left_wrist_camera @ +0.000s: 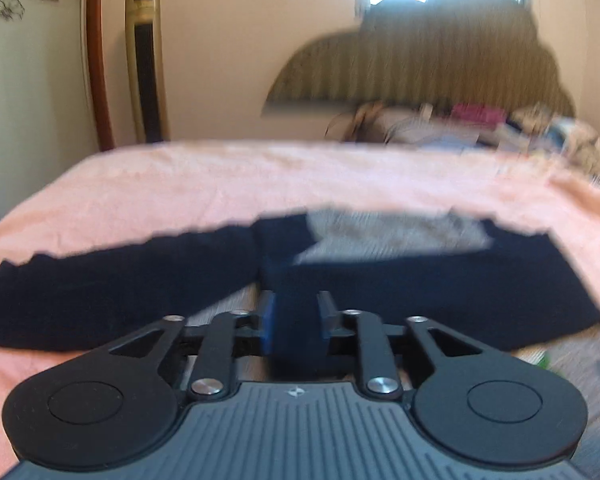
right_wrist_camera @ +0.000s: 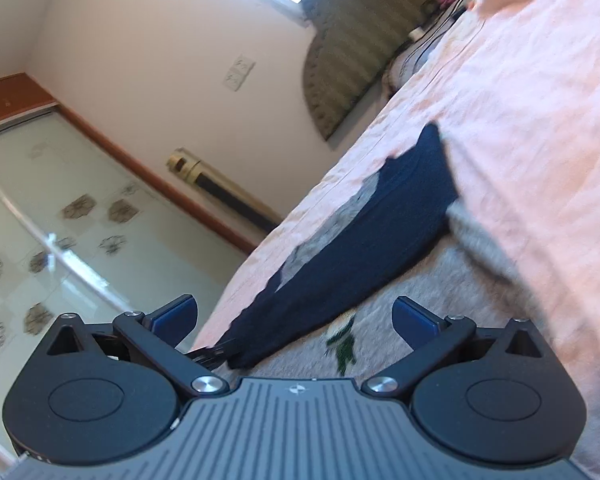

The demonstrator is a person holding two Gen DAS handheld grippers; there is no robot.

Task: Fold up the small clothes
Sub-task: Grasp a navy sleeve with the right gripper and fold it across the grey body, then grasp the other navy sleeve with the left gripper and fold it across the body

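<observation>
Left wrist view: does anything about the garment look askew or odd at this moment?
Mildly. The left gripper is shut on a navy fold of the small top, which lies rumpled across the pink bedspread, one sleeve splayed left. The right gripper is open. No damage visible.

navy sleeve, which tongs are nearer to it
Left. The left tongs are shut on the navy sleeve. The right tongs are open just short of it, over the gray shirt.
</observation>
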